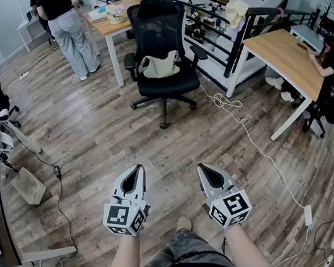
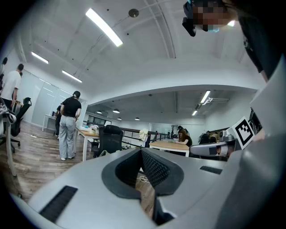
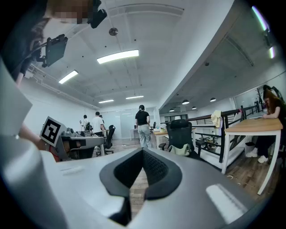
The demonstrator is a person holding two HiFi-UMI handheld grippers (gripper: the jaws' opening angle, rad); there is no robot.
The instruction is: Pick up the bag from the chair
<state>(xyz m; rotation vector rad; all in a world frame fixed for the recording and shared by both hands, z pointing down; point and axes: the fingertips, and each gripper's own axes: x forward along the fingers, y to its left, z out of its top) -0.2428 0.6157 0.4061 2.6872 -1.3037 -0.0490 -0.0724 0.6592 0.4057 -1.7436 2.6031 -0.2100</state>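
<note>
A cream bag point(image 1: 159, 66) lies on the seat of a black office chair point(image 1: 156, 18), far ahead across the wooden floor. My left gripper point(image 1: 138, 167) and right gripper point(image 1: 200, 167) are held side by side low in the head view, well short of the chair. Both are shut, their tips meeting with nothing between them. In the left gripper view the left gripper point(image 2: 142, 152) points toward the chair point(image 2: 109, 138). The right gripper point(image 3: 143, 152) faces the chair point(image 3: 181, 132), with the bag point(image 3: 180, 150) small on its seat.
A person point(image 1: 68, 26) stands by a wooden desk point(image 1: 111, 13) left of the chair. A railing point(image 1: 219, 27) runs behind it. Another desk point(image 1: 284, 61) with a seated person point(image 1: 331, 59) is at the right. A white cable point(image 1: 244, 124) and a box point(image 1: 29, 185) lie on the floor.
</note>
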